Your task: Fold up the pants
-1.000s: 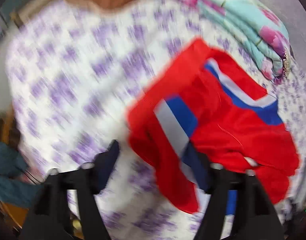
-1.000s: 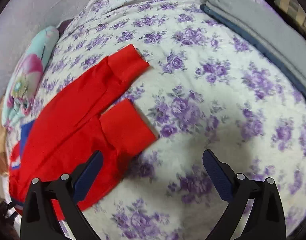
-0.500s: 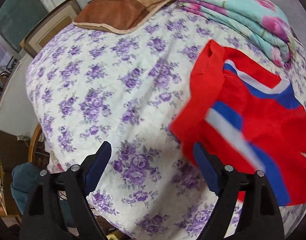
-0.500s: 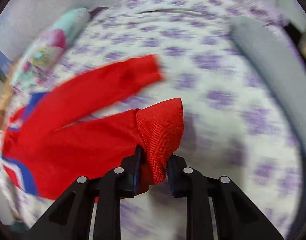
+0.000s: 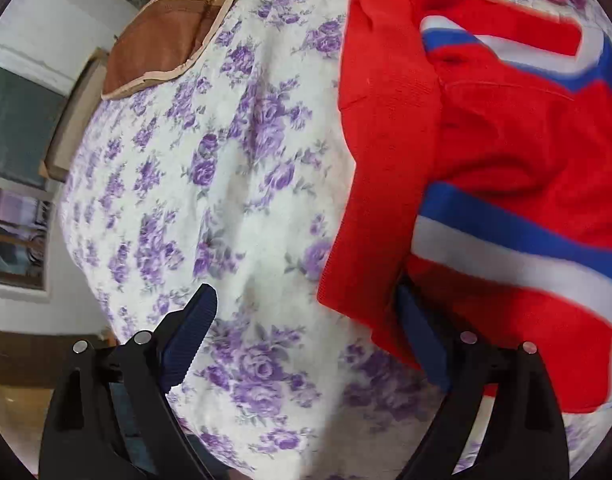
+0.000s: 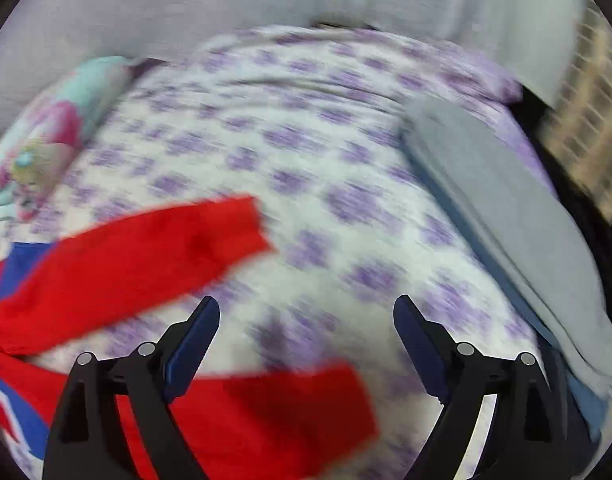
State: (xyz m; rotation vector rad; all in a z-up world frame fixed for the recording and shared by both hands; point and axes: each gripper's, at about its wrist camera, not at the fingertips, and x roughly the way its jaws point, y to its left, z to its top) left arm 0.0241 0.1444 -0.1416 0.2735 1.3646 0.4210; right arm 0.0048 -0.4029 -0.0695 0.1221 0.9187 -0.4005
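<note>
Red pants (image 5: 485, 152) with blue and white side stripes lie on a bed with a purple-flowered cover (image 5: 226, 180). In the left wrist view the waistband end fills the right half. My left gripper (image 5: 306, 316) is open, and its right finger (image 5: 417, 328) is at the waistband's near edge. In the right wrist view two red legs show: one (image 6: 138, 256) lies to the left, the other (image 6: 274, 412) lies below and between the fingers. My right gripper (image 6: 306, 324) is open and empty above it. This view is blurred.
A brown cushion (image 5: 174, 28) lies at the bed's far left corner. A folded turquoise floral blanket (image 6: 46, 140) sits by the wall. A grey folded blanket (image 6: 505, 216) runs along the bed's right side. The bed edge drops off at the left.
My right gripper was shut on a pant leg cuff half a second ago; it has opened and the leg lies below it. My left gripper moved closer to the waistband.
</note>
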